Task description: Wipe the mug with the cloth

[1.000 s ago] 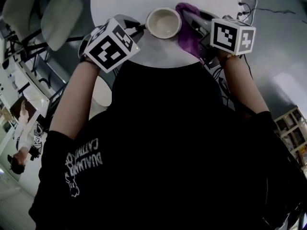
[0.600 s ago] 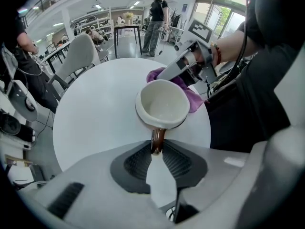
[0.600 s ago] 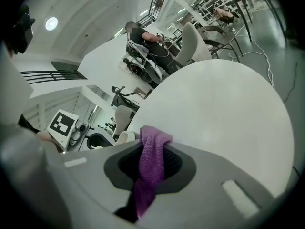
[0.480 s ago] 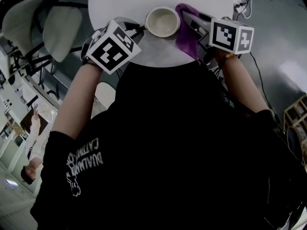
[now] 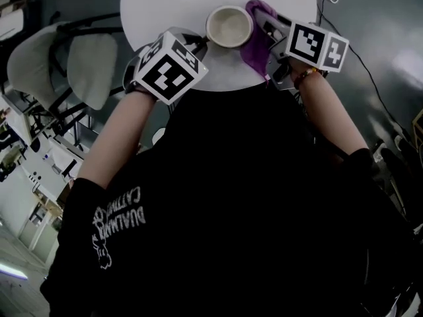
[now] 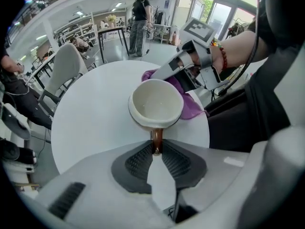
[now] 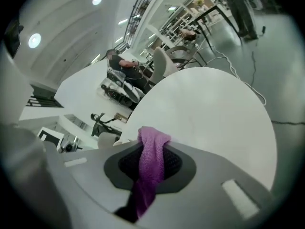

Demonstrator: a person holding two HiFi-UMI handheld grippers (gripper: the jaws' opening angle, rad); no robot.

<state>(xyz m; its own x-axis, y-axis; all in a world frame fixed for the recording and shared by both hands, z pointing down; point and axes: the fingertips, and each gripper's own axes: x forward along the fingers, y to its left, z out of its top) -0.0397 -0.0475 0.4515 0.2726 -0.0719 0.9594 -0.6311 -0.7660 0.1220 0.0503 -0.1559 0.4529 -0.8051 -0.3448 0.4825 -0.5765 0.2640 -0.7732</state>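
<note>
Near the person's edge of the round white counter, a cream mug stands mouth up, its brown handle pointing back toward the left hand-held gripper. That gripper's jaws have just been closing, and their pad tips now pinch the handle between them. Whether the mug's base rests on the counter or hangs just above it cannot be told. Just to the mug's right, the right hand-held gripper is clamped on a purple knitted cloth, a fold of which sticks out past the jaw tips. From the left gripper view the cloth lies against the mug's right outer wall, touching or nearly so. The cloth-bearing right hand is therefore the one placed to wipe, probably by moving leftward across the wall or up over the rim, while the left steadies the mug by its handle.
</note>
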